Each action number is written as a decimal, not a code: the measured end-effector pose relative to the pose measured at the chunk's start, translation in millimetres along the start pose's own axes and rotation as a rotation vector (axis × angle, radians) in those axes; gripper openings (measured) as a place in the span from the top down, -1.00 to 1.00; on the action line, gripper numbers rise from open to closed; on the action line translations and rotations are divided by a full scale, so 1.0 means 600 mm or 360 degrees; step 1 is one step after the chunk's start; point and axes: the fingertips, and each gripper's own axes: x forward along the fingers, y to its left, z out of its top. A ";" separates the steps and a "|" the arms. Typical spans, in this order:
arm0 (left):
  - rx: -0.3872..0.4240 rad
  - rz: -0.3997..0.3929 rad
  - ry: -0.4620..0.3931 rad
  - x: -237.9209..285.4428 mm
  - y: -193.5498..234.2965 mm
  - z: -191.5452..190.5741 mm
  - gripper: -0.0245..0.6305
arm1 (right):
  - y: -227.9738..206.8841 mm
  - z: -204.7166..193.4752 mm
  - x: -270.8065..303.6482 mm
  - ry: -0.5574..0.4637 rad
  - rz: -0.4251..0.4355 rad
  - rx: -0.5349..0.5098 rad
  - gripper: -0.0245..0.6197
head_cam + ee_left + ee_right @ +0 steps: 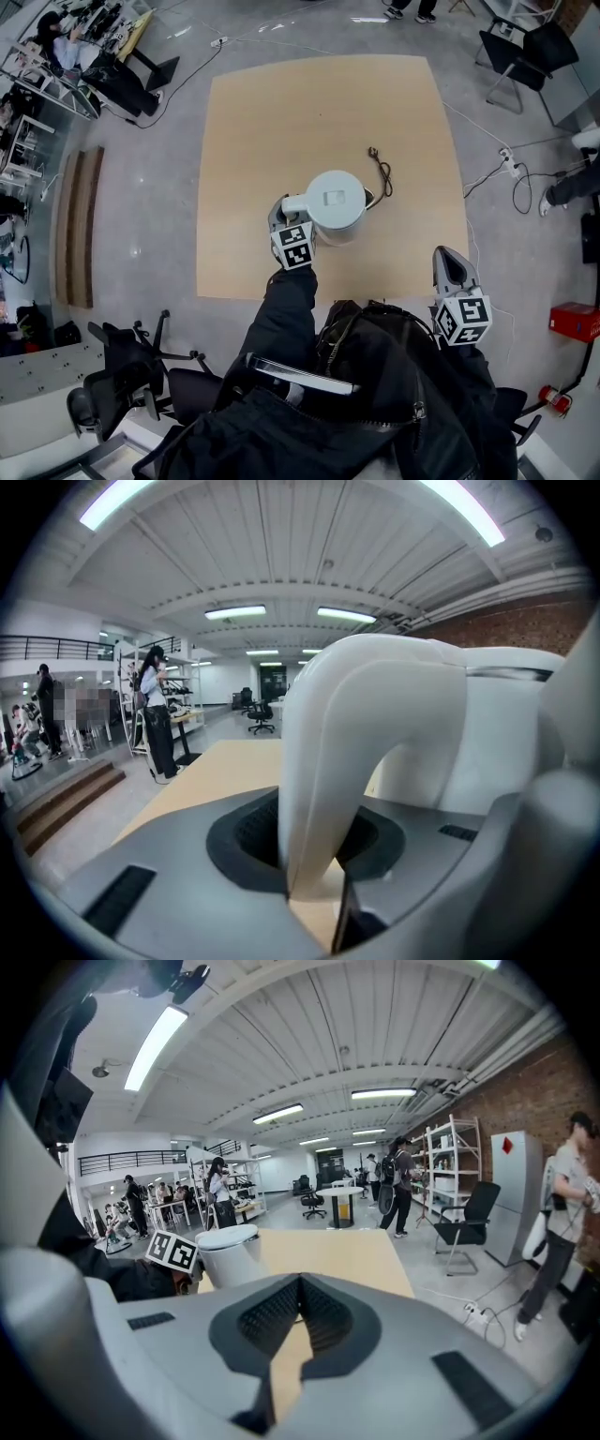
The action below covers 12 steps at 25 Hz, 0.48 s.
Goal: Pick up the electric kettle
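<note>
Right, gripping electric kettle (336,202) by its handle (375,752) with left gripper (284,212), pressed on both sides of the white loop, partway apart. Sitting mid-desk (253,141) toward the near edge, straight ahead of left gripper, handle pointing back at it, body beyond and slightly right. Upright, long axis vertical. Parked well apart to the right with right gripper (448,258), off the desk's near corner, closed on nothing, so left hand clearly nearer. Lid down on kettle, contents hidden. Lying loose on desk behind and right of kettle: black cord (380,173) with plug. Cannot tell if kettle bottom is clear of desk. Judged next: lifting straight up, keeping upright. Risk of swinging about the handle grip.
</note>
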 end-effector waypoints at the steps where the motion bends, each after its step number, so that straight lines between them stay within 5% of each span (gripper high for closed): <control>1: -0.0007 -0.0003 -0.0017 -0.005 0.000 0.007 0.62 | 0.001 0.002 0.001 -0.0007 0.0007 -0.0001 0.92; 12: -0.0046 0.0004 -0.0059 -0.085 -0.018 0.101 0.62 | 0.013 0.062 0.052 -0.0163 0.0142 -0.0063 0.92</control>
